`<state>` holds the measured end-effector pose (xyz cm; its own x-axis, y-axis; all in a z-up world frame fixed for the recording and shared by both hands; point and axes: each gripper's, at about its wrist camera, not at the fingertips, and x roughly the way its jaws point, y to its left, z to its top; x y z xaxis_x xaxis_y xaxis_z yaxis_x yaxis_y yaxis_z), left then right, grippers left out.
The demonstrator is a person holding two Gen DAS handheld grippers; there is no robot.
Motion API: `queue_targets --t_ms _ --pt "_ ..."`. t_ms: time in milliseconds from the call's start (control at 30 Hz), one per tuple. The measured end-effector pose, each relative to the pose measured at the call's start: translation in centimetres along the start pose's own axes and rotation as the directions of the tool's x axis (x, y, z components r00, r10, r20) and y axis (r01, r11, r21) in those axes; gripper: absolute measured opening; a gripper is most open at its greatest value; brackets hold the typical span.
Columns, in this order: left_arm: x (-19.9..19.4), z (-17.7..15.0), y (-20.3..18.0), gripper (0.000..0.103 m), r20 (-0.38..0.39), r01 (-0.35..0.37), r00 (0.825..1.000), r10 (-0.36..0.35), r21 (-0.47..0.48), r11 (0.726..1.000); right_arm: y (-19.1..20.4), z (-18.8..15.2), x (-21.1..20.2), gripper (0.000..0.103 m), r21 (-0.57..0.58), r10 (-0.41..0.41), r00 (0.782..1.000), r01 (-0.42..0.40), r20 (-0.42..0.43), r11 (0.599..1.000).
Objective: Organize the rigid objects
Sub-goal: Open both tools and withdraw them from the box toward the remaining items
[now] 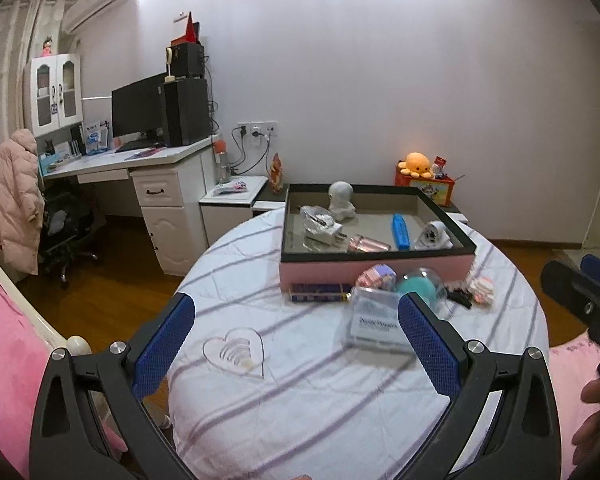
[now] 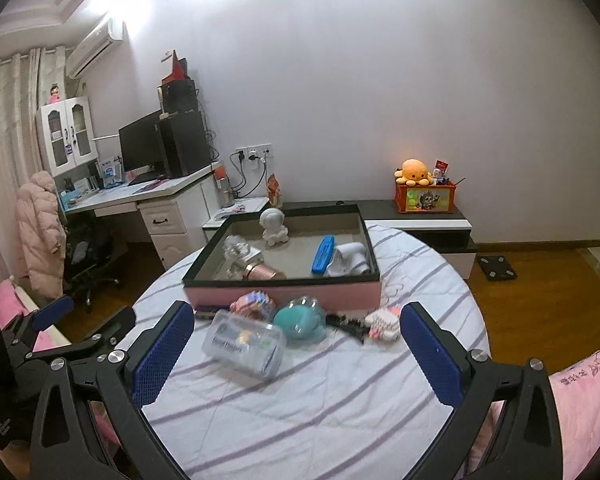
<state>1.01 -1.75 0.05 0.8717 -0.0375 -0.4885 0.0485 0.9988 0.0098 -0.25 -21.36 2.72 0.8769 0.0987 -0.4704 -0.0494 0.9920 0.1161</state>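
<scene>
A pink box with a black rim (image 1: pixel 374 266) (image 2: pixel 284 294) sits at the far side of a round striped table (image 1: pixel 300 400) (image 2: pixel 320 400). In it lie a white figurine (image 1: pixel 341 200) (image 2: pixel 274 226), a blue case (image 1: pixel 400 231) (image 2: pixel 323 254), white adapters and a pink bottle (image 1: pixel 368 243). In front of it lie a clear plastic case (image 1: pixel 374 320) (image 2: pixel 244 342), a teal ball (image 1: pixel 416 286) (image 2: pixel 300 320), a dark blue box (image 1: pixel 318 292) and a clear heart dish (image 1: pixel 236 352). My left gripper (image 1: pixel 296 340) and right gripper (image 2: pixel 296 352) are open and empty above the table's near side.
A white desk with a monitor (image 1: pixel 138 110) and a chair stands at the left. A low cabinet with an orange plush (image 2: pixel 414 172) on a box is behind the table. Wooden floor surrounds the table. Pink bedding (image 1: pixel 8 344) lies at the near left.
</scene>
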Motion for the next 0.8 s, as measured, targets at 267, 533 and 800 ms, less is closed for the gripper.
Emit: queue_targets --t_ms 267,533,800 --pt "-2.0 -0.4 -0.3 0.103 0.029 0.01 1.0 -0.011 0.013 1.0 0.7 -1.4 -0.7 0.103 -0.012 0.021 1.0 -0.021 -0.014 1.0" --pt "-2.1 -0.3 -0.1 0.103 0.019 0.01 1.0 -0.01 0.002 1.0 0.7 -1.6 -0.6 0.103 -0.009 0.011 1.0 -0.011 -0.019 1.0" --pt "-1.5 -0.5 -0.2 0.103 0.007 0.015 1.0 -0.015 0.0 1.0 0.4 -1.7 -0.4 0.103 -0.01 0.008 0.999 -0.008 -0.032 1.0"
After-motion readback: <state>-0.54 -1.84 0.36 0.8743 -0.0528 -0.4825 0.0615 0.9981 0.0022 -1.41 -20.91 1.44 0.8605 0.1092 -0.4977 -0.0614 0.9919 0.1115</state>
